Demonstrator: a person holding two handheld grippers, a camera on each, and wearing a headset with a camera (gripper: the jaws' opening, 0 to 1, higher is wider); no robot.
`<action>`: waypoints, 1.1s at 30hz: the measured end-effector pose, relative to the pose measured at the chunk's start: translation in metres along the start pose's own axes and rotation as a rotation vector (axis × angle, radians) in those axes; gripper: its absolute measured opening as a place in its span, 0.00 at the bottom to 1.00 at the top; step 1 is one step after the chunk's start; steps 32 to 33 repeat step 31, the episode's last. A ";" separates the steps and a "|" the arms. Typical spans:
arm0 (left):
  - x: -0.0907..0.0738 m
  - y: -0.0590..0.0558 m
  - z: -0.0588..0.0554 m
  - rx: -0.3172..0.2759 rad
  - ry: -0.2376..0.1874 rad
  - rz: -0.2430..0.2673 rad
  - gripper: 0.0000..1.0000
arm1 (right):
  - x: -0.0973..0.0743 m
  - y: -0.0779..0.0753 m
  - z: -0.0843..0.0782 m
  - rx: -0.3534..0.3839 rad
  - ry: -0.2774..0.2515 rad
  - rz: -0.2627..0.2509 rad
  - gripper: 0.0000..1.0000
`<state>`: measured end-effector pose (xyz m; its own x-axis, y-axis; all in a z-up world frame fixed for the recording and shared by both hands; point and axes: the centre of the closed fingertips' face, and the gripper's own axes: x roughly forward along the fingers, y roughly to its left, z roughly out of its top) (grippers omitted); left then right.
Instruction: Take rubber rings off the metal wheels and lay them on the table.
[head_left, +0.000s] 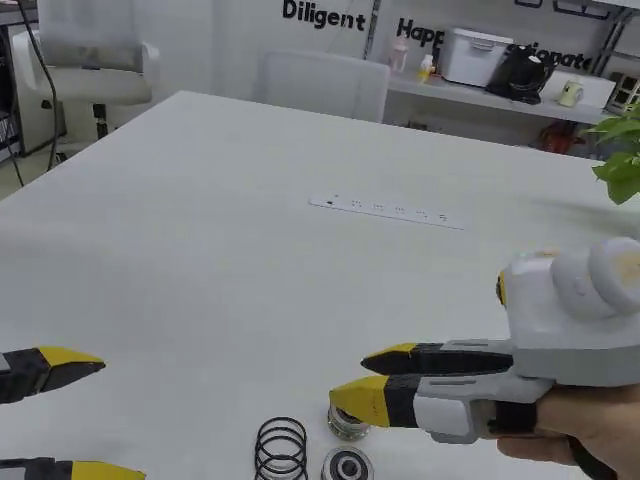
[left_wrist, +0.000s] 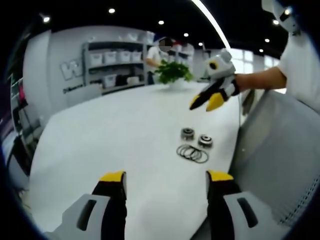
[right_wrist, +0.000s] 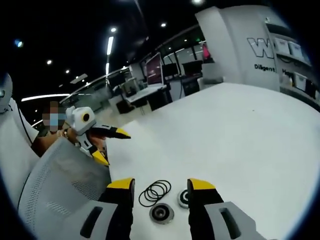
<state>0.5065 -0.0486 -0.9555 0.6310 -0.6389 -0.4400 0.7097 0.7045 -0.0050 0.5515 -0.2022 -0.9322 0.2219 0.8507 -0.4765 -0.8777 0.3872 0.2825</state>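
A cluster of black rubber rings (head_left: 281, 447) lies flat on the white table (head_left: 200, 230) near its front edge. Beside the rings are two metal wheels: one (head_left: 347, 466) sits in plain sight, the other (head_left: 346, 424) is partly hidden under the lower jaw of my right gripper (head_left: 350, 376). That gripper hovers open above the wheel, holding nothing. My left gripper (head_left: 120, 418) is open at the bottom left, apart from the parts. The left gripper view has its gripper (left_wrist: 166, 176) short of the rings (left_wrist: 192, 152) and wheels (left_wrist: 188, 133). The right gripper (right_wrist: 161, 184) looks down on rings (right_wrist: 155, 191) and a wheel (right_wrist: 161, 213).
A flush socket strip (head_left: 385, 210) is set into the table's middle. White chairs (head_left: 325, 82) stand along the far edge, with a green plant (head_left: 622, 150) at the right. A grey mesh chair back (right_wrist: 60, 185) is close to the front edge.
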 end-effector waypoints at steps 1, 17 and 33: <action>0.000 0.000 0.001 -0.004 -0.006 -0.001 0.65 | -0.005 0.000 0.000 -0.012 -0.002 -0.004 0.43; -0.008 0.014 0.003 -0.032 -0.048 0.046 0.74 | -0.075 -0.015 -0.001 -0.007 -0.142 -0.134 0.74; -0.015 0.013 0.000 -0.050 -0.046 0.068 0.81 | -0.099 -0.034 -0.041 0.061 -0.160 -0.253 0.93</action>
